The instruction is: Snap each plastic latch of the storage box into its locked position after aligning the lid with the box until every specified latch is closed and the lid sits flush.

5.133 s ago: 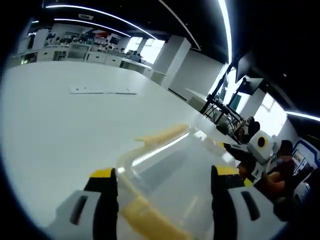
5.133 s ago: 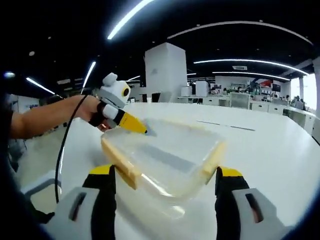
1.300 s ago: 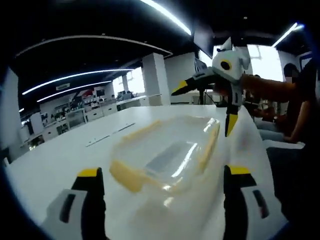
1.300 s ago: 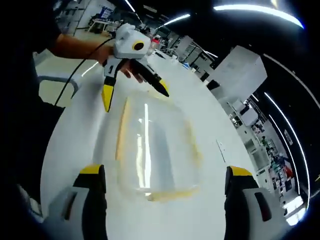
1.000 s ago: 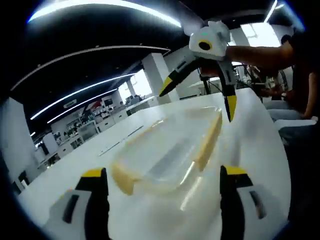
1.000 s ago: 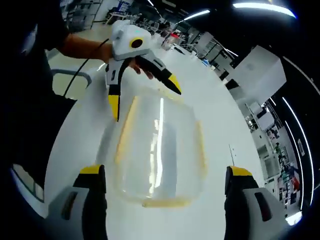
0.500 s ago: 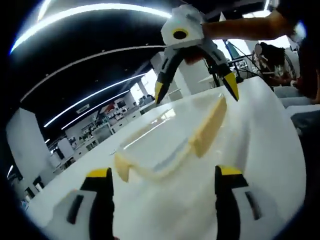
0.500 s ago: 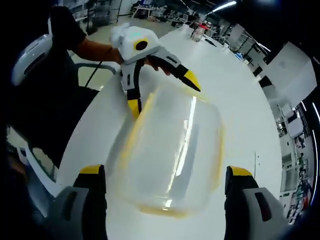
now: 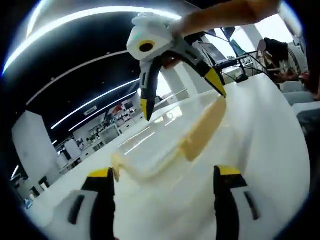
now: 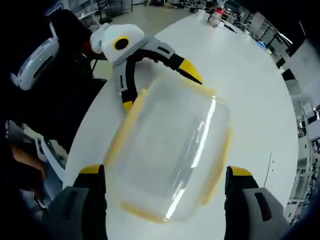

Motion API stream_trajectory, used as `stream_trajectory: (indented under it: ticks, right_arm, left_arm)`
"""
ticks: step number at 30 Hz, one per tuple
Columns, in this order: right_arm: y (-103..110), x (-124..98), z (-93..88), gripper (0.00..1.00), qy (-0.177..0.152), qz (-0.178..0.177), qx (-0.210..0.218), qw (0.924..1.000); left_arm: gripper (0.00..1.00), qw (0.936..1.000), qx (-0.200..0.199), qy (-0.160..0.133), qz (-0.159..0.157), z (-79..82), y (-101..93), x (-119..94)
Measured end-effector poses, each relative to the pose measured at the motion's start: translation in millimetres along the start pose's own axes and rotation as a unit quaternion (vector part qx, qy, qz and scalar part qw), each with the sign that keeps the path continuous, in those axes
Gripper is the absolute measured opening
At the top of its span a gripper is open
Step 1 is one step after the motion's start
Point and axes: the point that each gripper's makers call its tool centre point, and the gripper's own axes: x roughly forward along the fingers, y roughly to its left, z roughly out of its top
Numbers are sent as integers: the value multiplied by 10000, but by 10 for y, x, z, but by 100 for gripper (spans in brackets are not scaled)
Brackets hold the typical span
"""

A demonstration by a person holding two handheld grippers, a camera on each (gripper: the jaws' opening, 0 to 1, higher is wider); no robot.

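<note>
A clear plastic storage box [image 9: 150,150] [image 10: 172,150] with its lid on lies on the white table [image 9: 270,125] [image 10: 245,65]. Pale yellow latches run along its sides [image 9: 204,127] [image 10: 120,137]. In the left gripper view my left gripper [image 9: 164,174] is open, low at table height, facing one end of the box. My right gripper [image 9: 182,100] hangs open over the far end. The right gripper view looks down on the lid, with my right gripper [image 10: 165,171] open and its jaws wider than the box. My left gripper [image 10: 160,90] stands open, its jaws either side of the box's far corner.
A person's bare arm [image 9: 225,12] holds the right gripper. Dark clothing [image 10: 55,105] and a white chair back [image 10: 35,60] sit beyond the table edge. Office desks [image 9: 95,135] and a trolley frame [image 9: 235,65] stand far off.
My right gripper has risen and tipped down until it looks straight onto the lid. My left gripper has dropped closer to the box end. Both stay open; the box lies where it was.
</note>
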Motion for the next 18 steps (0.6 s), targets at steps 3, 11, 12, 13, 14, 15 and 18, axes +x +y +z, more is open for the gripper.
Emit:
stream_trajectory:
  ticks: [3, 11, 12, 13, 14, 15, 18]
  right_arm:
    - [-9, 17, -16, 100, 57, 159, 44, 9998]
    - [-7, 77, 3, 100, 73, 599, 19, 9982]
    - [-23, 81, 4, 100, 66, 641, 33, 9979]
    - [-17, 86, 3, 100, 64, 690, 29, 9976]
    - [-22, 96, 2, 100, 69, 755, 24, 9971]
    - [-19, 104, 4, 100, 59, 812, 14, 9967]
    - [-29, 112, -5, 100, 59, 917, 33, 9958]
  left_arm:
    - [83, 10000, -82, -37, 19, -13, -6, 10]
    - [84, 9998, -192, -78, -46, -21, -10, 38]
    - [84, 9997, -207, -77, -59, -22, -13, 44]
    - [85, 9997, -216, -78, -68, -23, -15, 48]
    - [86, 9996, -236, -90, -84, -28, -17, 63]
    - [86, 9996, -257, -103, -98, -33, -24, 79]
    - [87, 9995, -270, -140, -88, -43, -42, 98]
